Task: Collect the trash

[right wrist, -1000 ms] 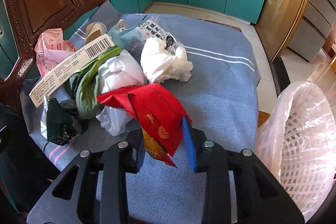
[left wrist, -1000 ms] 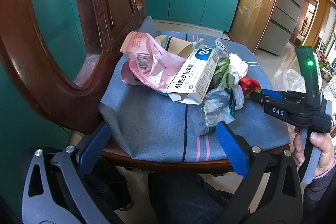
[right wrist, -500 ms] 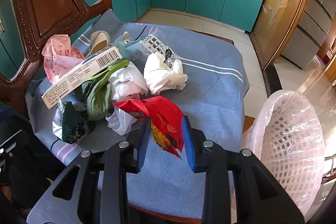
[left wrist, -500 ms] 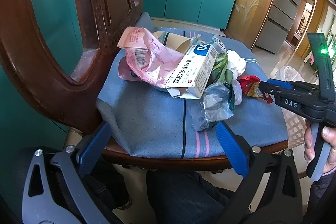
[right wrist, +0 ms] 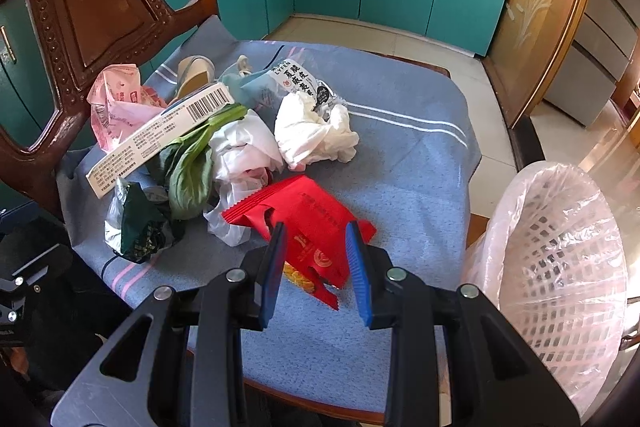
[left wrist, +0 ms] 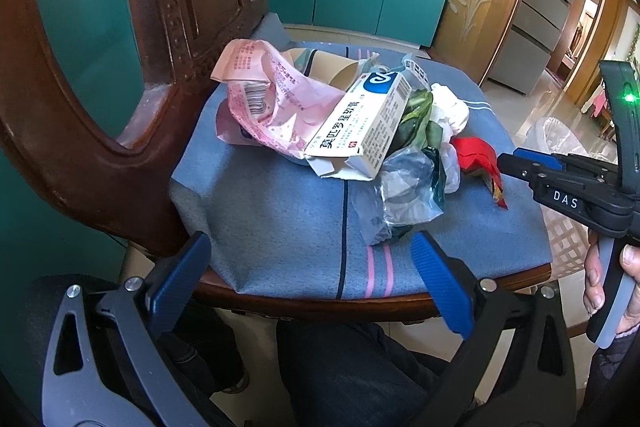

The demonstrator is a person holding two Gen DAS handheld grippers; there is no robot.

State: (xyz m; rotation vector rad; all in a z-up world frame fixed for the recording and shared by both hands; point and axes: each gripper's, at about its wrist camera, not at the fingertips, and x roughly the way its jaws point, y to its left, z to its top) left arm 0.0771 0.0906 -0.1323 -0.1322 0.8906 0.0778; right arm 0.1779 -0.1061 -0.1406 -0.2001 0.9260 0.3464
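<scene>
Trash point(right wrist: 224, 143) lies heaped on the chair cushion point(right wrist: 400, 163). Your right gripper point(right wrist: 316, 259) pinches the red wrapper point(right wrist: 316, 223) off the pile's edge, nearest the lined basket point(right wrist: 560, 255). Your left gripper point(left wrist: 308, 271) hangs wide open, holding nothing.

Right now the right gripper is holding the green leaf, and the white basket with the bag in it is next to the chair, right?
Not quite. The right gripper is holding the red wrapper, not the green leaf, which lies in the trash pile. The right wrist view shows this. The white basket with the bag in it is next to the chair, as you said.
</scene>
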